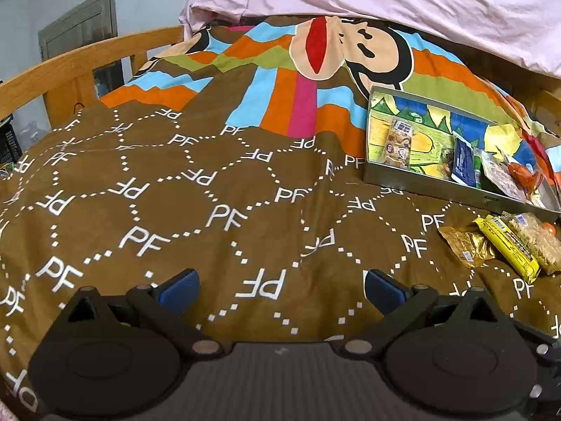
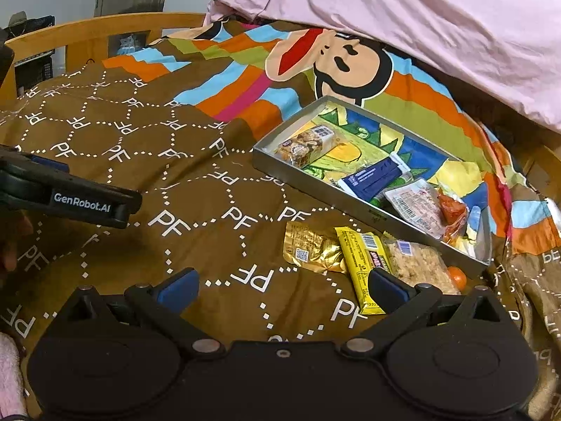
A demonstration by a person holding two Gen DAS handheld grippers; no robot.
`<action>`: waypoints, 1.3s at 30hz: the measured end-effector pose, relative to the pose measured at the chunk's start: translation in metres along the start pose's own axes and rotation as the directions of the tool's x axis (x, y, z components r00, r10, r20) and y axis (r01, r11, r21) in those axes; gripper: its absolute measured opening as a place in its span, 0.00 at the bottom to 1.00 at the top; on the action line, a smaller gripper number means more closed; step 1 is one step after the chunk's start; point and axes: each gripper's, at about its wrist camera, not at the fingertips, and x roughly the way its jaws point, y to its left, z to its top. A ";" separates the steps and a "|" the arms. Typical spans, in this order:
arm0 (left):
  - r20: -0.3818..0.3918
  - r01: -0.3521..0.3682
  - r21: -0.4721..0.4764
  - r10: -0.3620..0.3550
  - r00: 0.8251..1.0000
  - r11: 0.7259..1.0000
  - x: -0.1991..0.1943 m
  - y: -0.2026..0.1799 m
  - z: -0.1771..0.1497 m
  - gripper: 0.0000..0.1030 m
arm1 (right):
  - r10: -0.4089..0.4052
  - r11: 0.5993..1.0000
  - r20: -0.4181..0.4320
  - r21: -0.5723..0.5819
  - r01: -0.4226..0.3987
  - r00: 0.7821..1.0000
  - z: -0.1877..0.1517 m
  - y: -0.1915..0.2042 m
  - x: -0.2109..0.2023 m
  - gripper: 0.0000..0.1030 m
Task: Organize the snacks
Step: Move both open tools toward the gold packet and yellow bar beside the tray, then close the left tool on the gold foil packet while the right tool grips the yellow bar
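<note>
- My left gripper (image 1: 282,286) hovers over the brown bedspread (image 1: 196,210); its blue-padded jaws are spread wide with nothing between them.
- My right gripper (image 2: 282,286) is likewise spread wide and empty, positioned just near of the loose snacks.
- In the right wrist view, the left gripper's black body, marked "GenRobot.AI", enters from the left edge, well apart from the snacks.
- A shallow metal tray (image 2: 315,175) with a colourful printed floor lies on the bedspread to the right.
- Tray contents: a granola-type bar (image 2: 305,144) at the far-left end; a dark blue packet (image 2: 371,177) mid-tray; a clear packet with red print (image 2: 417,203) and an orange-red packet (image 2: 454,215) toward the near-right end.
- Outside the tray, just near of its long wall, three snacks lie side by side: a gold foil packet (image 2: 310,247), a yellow bar (image 2: 364,266) and a clear packet of pale crisped snack (image 2: 417,263).
- A small orange item (image 2: 457,277) sits beside the pale packet; I cannot tell what it is.
- A pink sheet (image 2: 420,28) covers the far side of the bed.
</note>
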 end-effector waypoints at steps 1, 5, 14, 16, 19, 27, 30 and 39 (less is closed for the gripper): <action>0.001 0.003 -0.004 -0.003 1.000 1.000 0.002 -0.001 0.001 0.99 | 0.002 1.000 -0.006 0.001 -0.002 1.000 0.000 -0.001 0.002 0.99; 0.019 -0.005 0.008 0.005 1.000 1.000 0.007 -0.005 0.006 0.99 | -0.002 1.000 -0.018 -0.015 0.002 1.000 0.001 -0.005 0.008 0.99; 0.041 -0.009 0.074 0.006 0.999 0.997 0.016 -0.017 0.011 0.99 | -0.064 0.987 -0.010 -0.147 0.062 0.998 0.000 -0.024 0.027 0.99; 0.048 0.001 0.080 -0.005 0.999 0.997 0.018 -0.019 0.012 0.99 | -0.102 0.978 0.015 -0.183 0.103 0.995 -0.001 -0.030 0.031 0.99; 0.059 0.010 0.090 -0.015 0.998 0.996 0.023 -0.024 0.015 0.99 | -0.145 0.963 0.029 -0.225 0.148 0.989 -0.002 -0.040 0.040 0.99; 0.073 0.174 0.111 -0.182 0.981 0.978 0.045 -0.044 0.026 1.00 | -0.196 0.966 -0.004 -0.172 0.192 0.981 -0.002 -0.057 0.055 0.99; 0.085 0.287 0.098 -0.295 0.952 0.953 0.053 -0.053 0.034 0.99 | -0.180 0.963 -0.010 -0.206 0.174 0.984 -0.004 -0.051 0.057 0.99; 0.060 0.342 0.346 -0.385 0.921 0.874 0.086 -0.100 0.038 0.99 | -0.281 0.926 -0.011 -0.265 0.268 0.960 -0.009 -0.042 0.075 0.95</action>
